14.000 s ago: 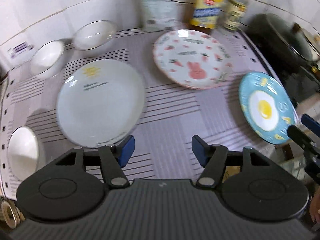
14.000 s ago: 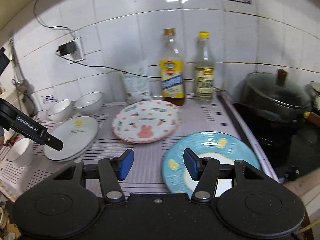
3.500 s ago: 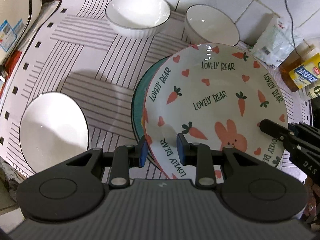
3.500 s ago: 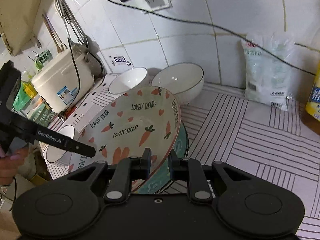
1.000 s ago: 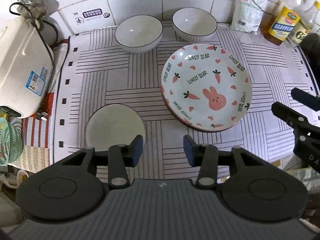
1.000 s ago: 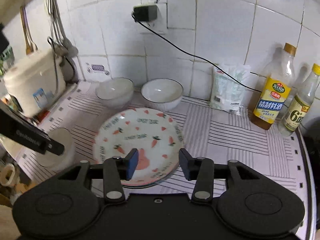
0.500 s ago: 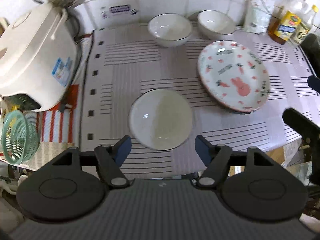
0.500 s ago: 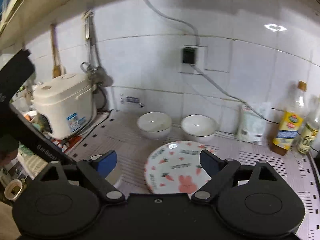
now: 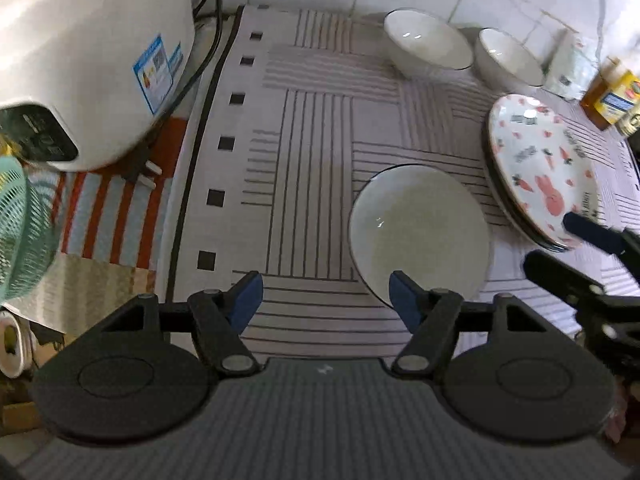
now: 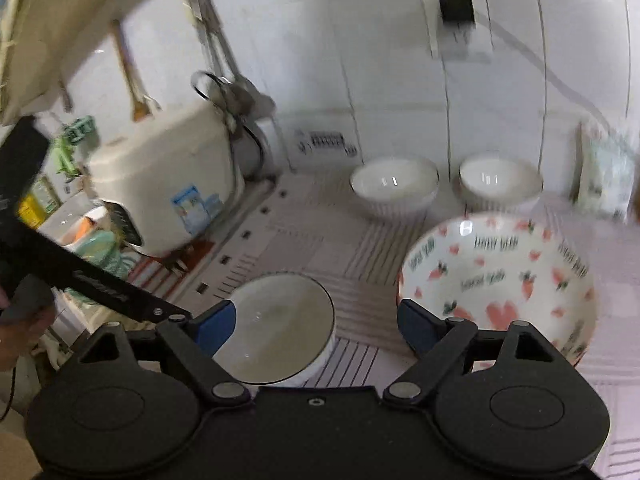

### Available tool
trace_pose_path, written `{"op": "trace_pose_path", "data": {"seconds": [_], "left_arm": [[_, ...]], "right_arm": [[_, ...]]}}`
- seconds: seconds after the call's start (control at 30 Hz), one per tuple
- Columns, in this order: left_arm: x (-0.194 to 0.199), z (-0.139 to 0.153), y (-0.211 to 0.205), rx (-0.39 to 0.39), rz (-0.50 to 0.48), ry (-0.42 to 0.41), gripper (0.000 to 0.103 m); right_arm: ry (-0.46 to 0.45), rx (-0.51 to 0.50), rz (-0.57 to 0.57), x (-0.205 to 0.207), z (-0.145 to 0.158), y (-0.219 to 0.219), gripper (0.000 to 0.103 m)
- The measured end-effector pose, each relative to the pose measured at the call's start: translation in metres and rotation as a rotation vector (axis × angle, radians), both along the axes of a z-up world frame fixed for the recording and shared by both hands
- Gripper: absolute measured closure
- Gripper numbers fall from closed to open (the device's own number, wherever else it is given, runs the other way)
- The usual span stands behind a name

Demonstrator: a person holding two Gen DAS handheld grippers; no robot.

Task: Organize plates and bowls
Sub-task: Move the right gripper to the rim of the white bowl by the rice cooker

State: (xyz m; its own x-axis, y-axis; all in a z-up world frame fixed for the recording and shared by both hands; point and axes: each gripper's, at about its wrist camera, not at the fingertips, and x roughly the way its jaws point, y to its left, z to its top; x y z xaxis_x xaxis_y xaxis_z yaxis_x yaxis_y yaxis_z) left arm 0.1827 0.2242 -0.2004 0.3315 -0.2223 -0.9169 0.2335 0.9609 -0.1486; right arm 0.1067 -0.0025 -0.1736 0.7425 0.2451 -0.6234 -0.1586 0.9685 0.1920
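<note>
A white bowl (image 9: 418, 232) sits near the front of the striped mat, also in the right wrist view (image 10: 280, 328). To its right the carrot-and-rabbit plate (image 9: 540, 168) lies on top of a plate stack, seen too in the right wrist view (image 10: 496, 280). Two more white bowls (image 9: 426, 42) (image 9: 510, 58) stand by the back wall. My left gripper (image 9: 326, 300) is open and empty, above the mat just left of the near bowl. My right gripper (image 10: 316, 324) is open and empty, above the near bowl's right side.
A white rice cooker (image 9: 88, 52) stands at the left edge with its cord and plug. A green basket (image 9: 22, 232) is at the far left. A bag and oil bottles (image 9: 612, 92) stand at the back right. The mat's front edge (image 9: 320, 344) is close below.
Both grippers have swung left and come lower toward the near bowl. The right gripper now shows beside the plate stack in the left wrist view. Both stay open.
</note>
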Motion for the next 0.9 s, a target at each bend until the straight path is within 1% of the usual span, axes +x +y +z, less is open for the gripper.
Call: {"op": "trace_pose_path", "data": {"seconds": [0.1,0.17,0.2,0.23,0.27,0.3,0.37,0.4,0.43,0.47,0.5,0.57,0.67,0.73,0.9], "left_arm": [[0.007,-0.02,0.0,-0.016,0.004,0.033,0.037],[0.011,-0.029,0.005,-0.076,0.004,0.07,0.038],[0.013,-0.033,0.006,-0.093,0.008,0.086,0.038],[0.015,-0.035,0.007,-0.106,0.008,0.094,0.041],[0.015,-0.036,0.006,-0.116,0.003,0.092,0.046],[0.016,-0.037,0.005,-0.121,-0.003,0.09,0.049],[0.02,-0.041,0.003,-0.141,-0.015,0.097,0.065],[0.021,-0.042,0.001,-0.156,-0.019,0.104,0.069],[0.024,-0.045,-0.001,-0.167,-0.022,0.112,0.075],[0.025,-0.047,-0.003,-0.184,-0.027,0.121,0.083],[0.027,-0.049,-0.005,-0.198,-0.033,0.131,0.087],[0.029,-0.049,-0.008,-0.194,-0.04,0.133,0.087],[0.03,-0.046,-0.011,-0.174,-0.056,0.127,0.087],[0.032,-0.042,-0.011,-0.167,-0.063,0.115,0.087],[0.044,-0.028,-0.013,-0.146,-0.066,0.082,0.087]], "right_arm": [[0.104,0.037,-0.047,0.021,-0.025,0.001,0.016],[0.146,0.072,-0.059,0.027,-0.037,0.0,0.018],[0.174,0.097,-0.066,0.031,-0.043,-0.001,0.023],[0.194,0.113,-0.07,0.035,-0.048,-0.001,0.028],[0.216,0.128,-0.08,0.038,-0.052,-0.001,0.03],[0.233,0.141,-0.095,0.04,-0.056,-0.001,0.032],[0.266,0.181,-0.122,0.043,-0.063,-0.002,0.046],[0.283,0.204,-0.128,0.044,-0.066,-0.002,0.05],[0.298,0.22,-0.131,0.046,-0.069,-0.002,0.061],[0.304,0.221,-0.131,0.047,-0.071,-0.001,0.075],[0.308,0.219,-0.13,0.049,-0.073,0.0,0.081],[0.305,0.216,-0.132,0.051,-0.075,0.002,0.081],[0.299,0.158,-0.112,0.055,-0.07,0.008,0.082],[0.279,0.141,-0.097,0.057,-0.067,0.01,0.082],[0.246,0.136,-0.086,0.07,-0.055,0.01,0.082]]}}
